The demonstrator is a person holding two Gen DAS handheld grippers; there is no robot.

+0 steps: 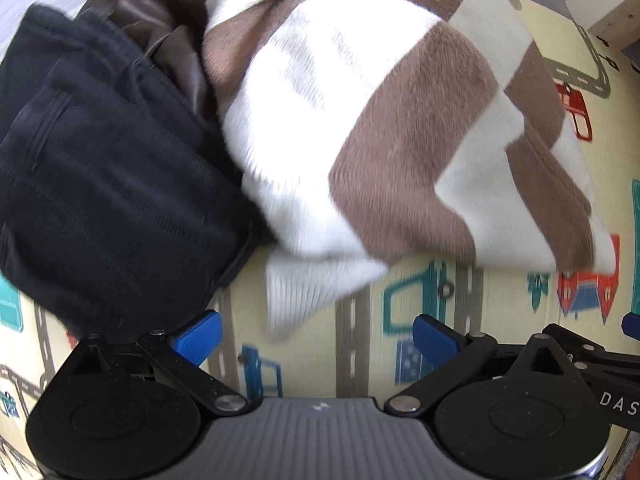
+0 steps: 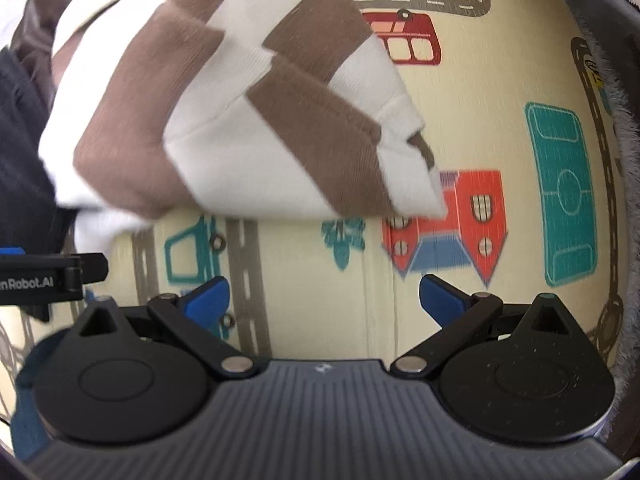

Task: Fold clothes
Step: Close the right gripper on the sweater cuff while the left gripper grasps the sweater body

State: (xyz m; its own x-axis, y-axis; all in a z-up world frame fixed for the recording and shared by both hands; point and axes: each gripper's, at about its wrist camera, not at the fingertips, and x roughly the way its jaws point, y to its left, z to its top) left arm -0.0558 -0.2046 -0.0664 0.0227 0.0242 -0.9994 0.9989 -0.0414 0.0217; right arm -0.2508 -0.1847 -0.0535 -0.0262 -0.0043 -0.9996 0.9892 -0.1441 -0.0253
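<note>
Cream-yellow play mat spreads beneath us, smooth and printed with grey roads, teal shapes and red houses. On it we see a brown-and-cream striped sweater, soft ribbed knit, lying in a folded bundle with a cream cuff poking out toward us. In the right wrist view the same sweater fills the upper left, its folded corner over a red house print. To its left in the left wrist view sits a folded black garment of fine ribbed cloth with a stitched seam, touching the sweater's edge. Behind both lies a shiny dark brown fabric.

Our left gripper has its blue-tipped fingers spread wide above bare mat, holding nothing. Our right gripper likewise stands wide apart and empty, just short of the sweater. On black bars at the view edges we read "DAS" and "nRobot.AI".
</note>
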